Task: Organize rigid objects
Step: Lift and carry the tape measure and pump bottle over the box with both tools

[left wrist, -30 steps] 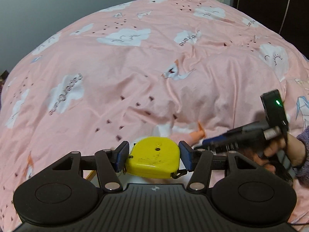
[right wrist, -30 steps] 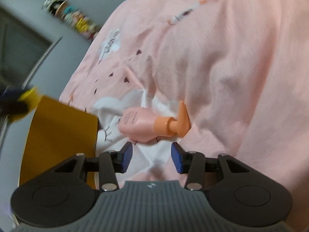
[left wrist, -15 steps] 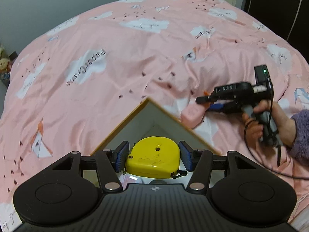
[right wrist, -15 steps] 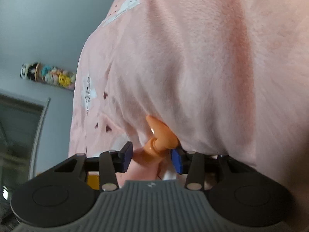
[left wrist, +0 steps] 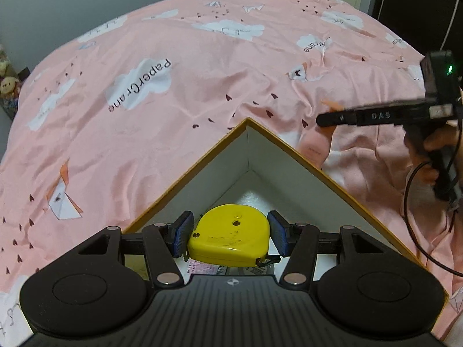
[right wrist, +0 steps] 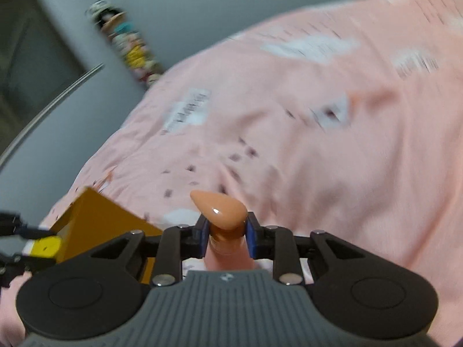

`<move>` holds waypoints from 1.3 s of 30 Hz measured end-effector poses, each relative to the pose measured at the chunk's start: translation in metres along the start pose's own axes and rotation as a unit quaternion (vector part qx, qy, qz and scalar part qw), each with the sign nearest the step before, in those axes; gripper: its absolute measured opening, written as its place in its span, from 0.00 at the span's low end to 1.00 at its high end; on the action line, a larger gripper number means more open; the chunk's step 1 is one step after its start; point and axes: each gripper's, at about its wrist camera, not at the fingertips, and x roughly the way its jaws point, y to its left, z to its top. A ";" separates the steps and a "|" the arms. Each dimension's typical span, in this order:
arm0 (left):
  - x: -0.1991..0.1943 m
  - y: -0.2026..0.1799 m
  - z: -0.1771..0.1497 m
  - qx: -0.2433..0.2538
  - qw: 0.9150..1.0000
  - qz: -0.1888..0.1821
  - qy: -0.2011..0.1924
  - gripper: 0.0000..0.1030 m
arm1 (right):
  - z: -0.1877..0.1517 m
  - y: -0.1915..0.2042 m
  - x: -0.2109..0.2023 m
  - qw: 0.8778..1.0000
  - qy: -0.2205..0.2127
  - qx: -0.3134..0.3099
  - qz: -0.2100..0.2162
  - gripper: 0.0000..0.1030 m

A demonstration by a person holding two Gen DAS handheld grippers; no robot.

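My left gripper [left wrist: 228, 235] is shut on a yellow tape measure [left wrist: 230, 240] and holds it over the inside of a mustard-edged cardboard box [left wrist: 289, 150] with white walls. My right gripper [right wrist: 225, 235] is shut on the orange pump neck of a pink lotion bottle [right wrist: 221, 212], held upright above the pink bedspread. In the left wrist view the right gripper [left wrist: 327, 120] shows at the right, just past the box's right wall, with the pink bottle [left wrist: 314, 147] hanging below it. In the right wrist view the box [right wrist: 98, 217] and the tape measure [right wrist: 44, 247] show at lower left.
A pink quilt [left wrist: 173, 86] with white cloud prints covers the bed around the box. Some printed items lie on the box floor [left wrist: 211, 269] under the tape measure. Plush toys [left wrist: 7, 86] sit by the grey wall at far left. A black cable [left wrist: 411, 211] trails from the right gripper.
My right gripper has closed on the lotion bottle's pump and lifted it off the quilt. My left gripper has carried the tape measure in over the box.
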 end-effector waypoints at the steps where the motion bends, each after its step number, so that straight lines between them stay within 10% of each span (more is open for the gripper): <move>1: -0.003 0.000 -0.001 0.003 1.000 -0.001 -0.003 0.63 | 0.005 0.010 -0.005 1.000 -0.001 -0.018 0.004 0.24; 10: -0.021 0.001 -0.010 0.043 0.999 0.009 -0.026 0.63 | 0.033 0.100 -0.054 0.985 -0.033 -0.161 0.054 0.24; 20: -0.003 0.002 -0.024 0.094 0.995 0.011 -0.024 0.63 | 0.020 0.190 -0.049 0.932 0.017 -0.351 0.089 0.24; 39: 0.032 0.004 -0.027 0.119 0.993 0.014 -0.006 0.63 | -0.021 0.203 0.035 0.872 0.131 -0.467 0.063 0.24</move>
